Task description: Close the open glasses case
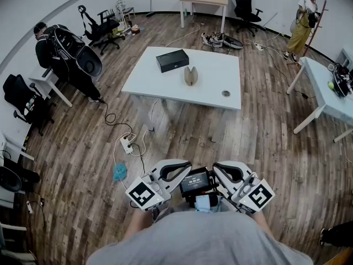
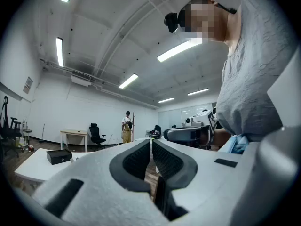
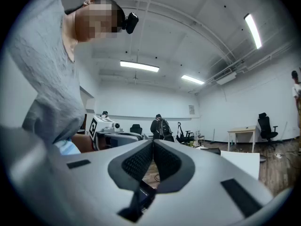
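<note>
Both ribbed jaw pairs meet, empty: my white plastic left gripper [image 2: 150,141], right gripper [image 3: 153,143]; tan clamshell glasses case [image 1: 191,75] gapes at white desk [image 1: 215,93] centre.

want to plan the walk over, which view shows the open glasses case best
The head view: the glasses case lies open on the white table, beside the black box, small but whole. The left gripper view shows only table and box; the right gripper view only a table corner. Neither shows the case.
</note>
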Demonstrator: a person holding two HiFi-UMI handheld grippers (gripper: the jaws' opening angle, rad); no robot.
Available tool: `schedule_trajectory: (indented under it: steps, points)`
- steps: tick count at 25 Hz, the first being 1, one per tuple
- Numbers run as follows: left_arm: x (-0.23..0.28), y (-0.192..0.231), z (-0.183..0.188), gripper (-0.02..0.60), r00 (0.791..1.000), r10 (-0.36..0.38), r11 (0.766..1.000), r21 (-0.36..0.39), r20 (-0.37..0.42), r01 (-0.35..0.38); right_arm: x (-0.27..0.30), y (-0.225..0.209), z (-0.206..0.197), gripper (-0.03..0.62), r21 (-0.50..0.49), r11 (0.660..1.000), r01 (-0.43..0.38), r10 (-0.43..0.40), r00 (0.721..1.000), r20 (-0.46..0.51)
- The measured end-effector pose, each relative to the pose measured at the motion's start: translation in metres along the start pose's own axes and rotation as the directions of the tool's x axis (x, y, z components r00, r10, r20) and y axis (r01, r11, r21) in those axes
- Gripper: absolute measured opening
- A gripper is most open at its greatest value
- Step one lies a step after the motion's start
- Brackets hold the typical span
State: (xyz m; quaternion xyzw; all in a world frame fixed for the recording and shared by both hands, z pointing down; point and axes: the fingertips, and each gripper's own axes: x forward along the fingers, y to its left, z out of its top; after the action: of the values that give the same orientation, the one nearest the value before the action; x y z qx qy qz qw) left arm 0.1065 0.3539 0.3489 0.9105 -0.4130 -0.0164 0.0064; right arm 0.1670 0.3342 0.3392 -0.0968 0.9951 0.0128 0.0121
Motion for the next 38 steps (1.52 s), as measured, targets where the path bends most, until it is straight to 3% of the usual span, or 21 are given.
schedule_trajectory:
  steps: [6,14,20,26,38]
  points:
    - [-0.006,0.006,-0.011,0.026,1.0,-0.003,0.998,0.066,-0.002,0.003,0.002,0.0,-0.001,0.032,0.003,1.0,-0.003,0.003,1.0,0.007]
    - [-0.006,0.005,0.0,0.026,1.0,0.003,0.999,0.036,0.002,-0.003,0.003,0.001,0.002,0.031,0.01,1.0,0.001,-0.001,1.0,0.014]
    - [-0.008,0.004,-0.002,0.026,1.0,-0.007,0.997,0.081,0.017,0.005,-0.002,-0.001,0.004,0.032,0.02,1.0,0.01,-0.01,1.0,0.018]
    - [-0.006,0.002,0.005,0.026,1.0,-0.004,1.0,0.011,0.007,0.003,-0.002,-0.005,0.014,0.034,0.057,0.998,0.009,-0.013,0.997,0.074]
    - [-0.005,0.002,0.006,0.026,1.0,-0.015,1.0,0.012,0.008,0.015,-0.003,-0.009,0.018,0.035,0.091,0.996,0.024,-0.033,0.995,0.096]
